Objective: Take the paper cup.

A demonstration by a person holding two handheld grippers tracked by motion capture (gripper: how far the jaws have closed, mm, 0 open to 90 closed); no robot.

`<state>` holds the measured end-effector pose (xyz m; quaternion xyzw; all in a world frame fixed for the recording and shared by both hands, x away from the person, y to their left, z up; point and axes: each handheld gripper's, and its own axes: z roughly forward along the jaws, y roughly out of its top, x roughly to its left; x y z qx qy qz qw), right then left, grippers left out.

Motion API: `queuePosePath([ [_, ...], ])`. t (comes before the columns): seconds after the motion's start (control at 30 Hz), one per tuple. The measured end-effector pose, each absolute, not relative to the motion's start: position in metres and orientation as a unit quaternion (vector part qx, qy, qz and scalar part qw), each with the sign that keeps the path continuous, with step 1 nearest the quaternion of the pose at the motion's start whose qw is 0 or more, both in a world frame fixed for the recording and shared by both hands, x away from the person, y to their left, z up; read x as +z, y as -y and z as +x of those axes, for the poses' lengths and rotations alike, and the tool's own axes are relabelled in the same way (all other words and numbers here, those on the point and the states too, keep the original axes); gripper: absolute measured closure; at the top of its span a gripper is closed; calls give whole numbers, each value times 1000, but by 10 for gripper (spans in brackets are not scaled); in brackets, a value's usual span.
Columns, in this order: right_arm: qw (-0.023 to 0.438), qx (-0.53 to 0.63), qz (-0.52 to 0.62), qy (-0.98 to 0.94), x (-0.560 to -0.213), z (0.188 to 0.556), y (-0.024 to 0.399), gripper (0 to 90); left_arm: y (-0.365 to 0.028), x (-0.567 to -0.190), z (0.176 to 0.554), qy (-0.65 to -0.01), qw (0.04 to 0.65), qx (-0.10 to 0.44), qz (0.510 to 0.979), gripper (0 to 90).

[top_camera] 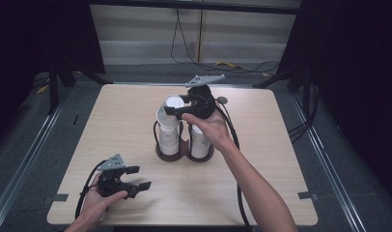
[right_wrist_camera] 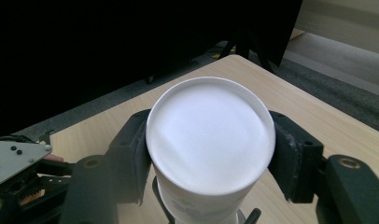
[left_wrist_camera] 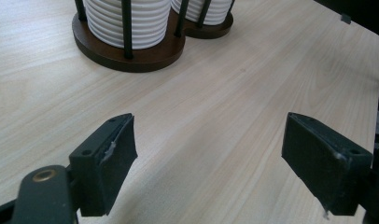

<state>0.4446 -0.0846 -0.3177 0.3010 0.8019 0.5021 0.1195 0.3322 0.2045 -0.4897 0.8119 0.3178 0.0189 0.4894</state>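
The right tool (top_camera: pixel 177 107) is clamped on the top white cup (right_wrist_camera: pixel 210 140) of a leaning stack in the dark wooden holder (top_camera: pixel 183 153) at mid table (top_camera: pixel 271 159). The left tool (top_camera: pixel 137 178) hangs spread wide and empty over the table's near left corner.

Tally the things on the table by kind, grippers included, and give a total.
Cup stacks: 2, one tilted and gripped at the top, one upright
Cup holder: 1
Grippers: 2, left open near the table's front, right shut on the tilted stack
Total: 5
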Motion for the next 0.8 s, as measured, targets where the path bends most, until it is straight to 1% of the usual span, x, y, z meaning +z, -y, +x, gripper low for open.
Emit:
queuePosePath([
  [0.2,117,508,299,-799,-314,440,89,379,-205,-490,333,-318,493,18,810,175],
  [0.43,117,516,286,-799,-308,425,98,379,-205,-484,330,-310,503,27,806,173],
  [0.63,110,522,283,-797,-312,411,105,378,-205,-481,332,-317,504,29,803,169],
  [0.8,108,523,281,-798,-315,402,110,378,-201,-475,334,-308,510,29,803,167],
])
